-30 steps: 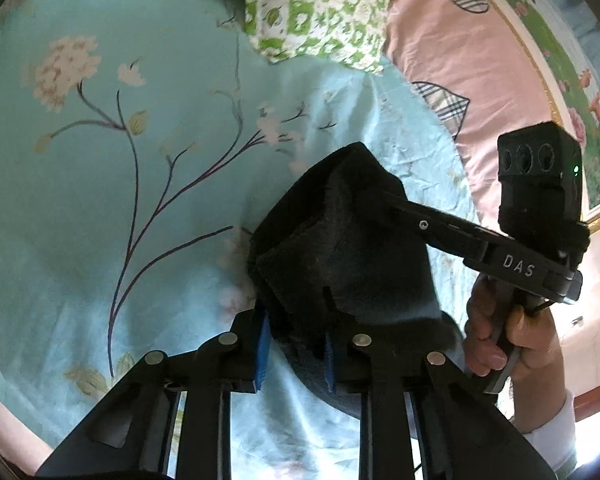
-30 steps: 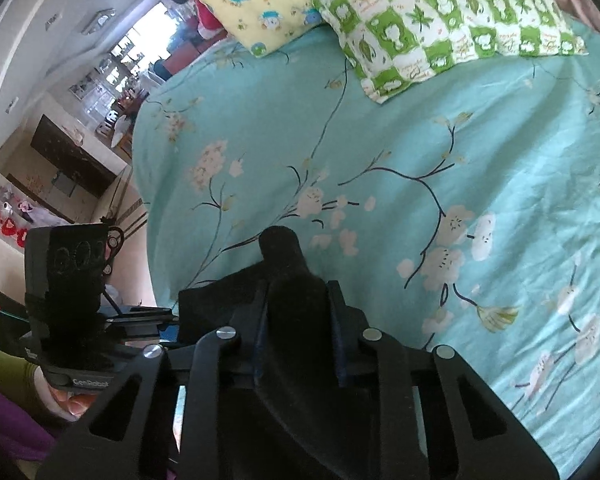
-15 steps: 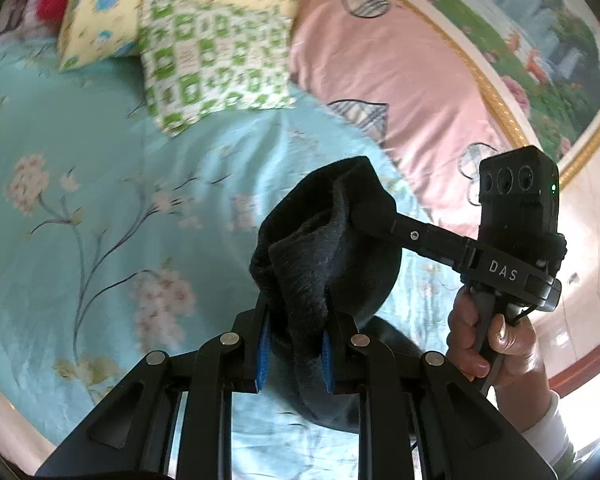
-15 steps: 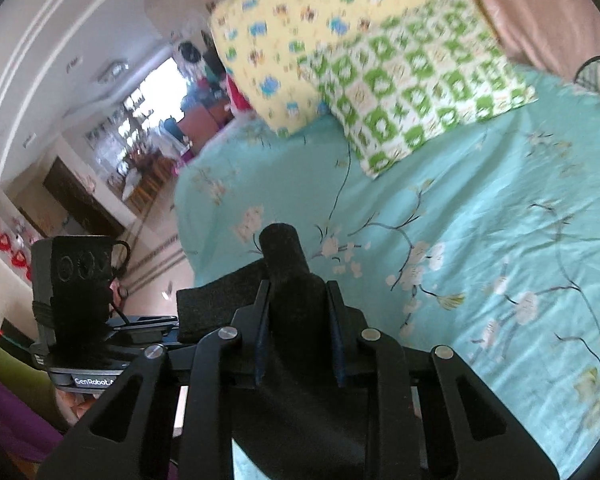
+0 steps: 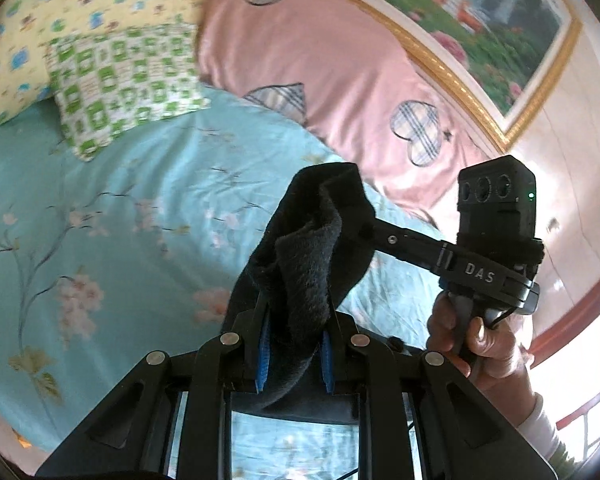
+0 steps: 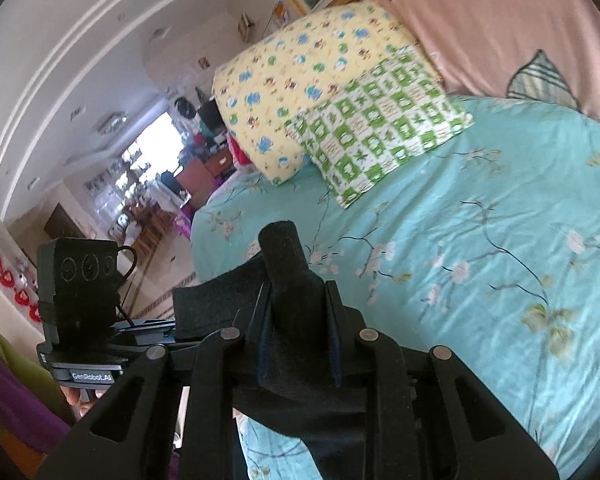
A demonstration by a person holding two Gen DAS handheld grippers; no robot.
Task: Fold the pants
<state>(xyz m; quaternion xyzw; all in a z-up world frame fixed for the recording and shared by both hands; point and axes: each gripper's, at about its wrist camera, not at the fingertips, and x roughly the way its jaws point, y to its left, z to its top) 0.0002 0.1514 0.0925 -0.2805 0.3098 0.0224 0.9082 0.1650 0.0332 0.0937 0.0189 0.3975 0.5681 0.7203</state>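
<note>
The black fleece pants (image 5: 308,256) hang bunched between both grippers, lifted off the bed. My left gripper (image 5: 294,332) is shut on a fold of the cloth. The right gripper comes in from the right in the left wrist view, its fingers (image 5: 388,238) buried in the same bunch. In the right wrist view my right gripper (image 6: 298,320) is shut on the pants (image 6: 288,272), and the cloth sticks up between the fingers. The left gripper's body (image 6: 80,304) shows at the lower left there. The rest of the pants hangs out of sight below.
The teal flowered bedsheet (image 5: 100,208) spreads below and left. A green checked pillow (image 5: 120,80) and a yellow pillow (image 5: 80,8) lie at the head. A pink headboard cover (image 5: 340,80) stands behind. The room opens beyond the bed's far edge (image 6: 196,240).
Both grippers have risen with the pants and tilted up towards the headboard. The pillows and the wall have come into view. The grips have not changed.
</note>
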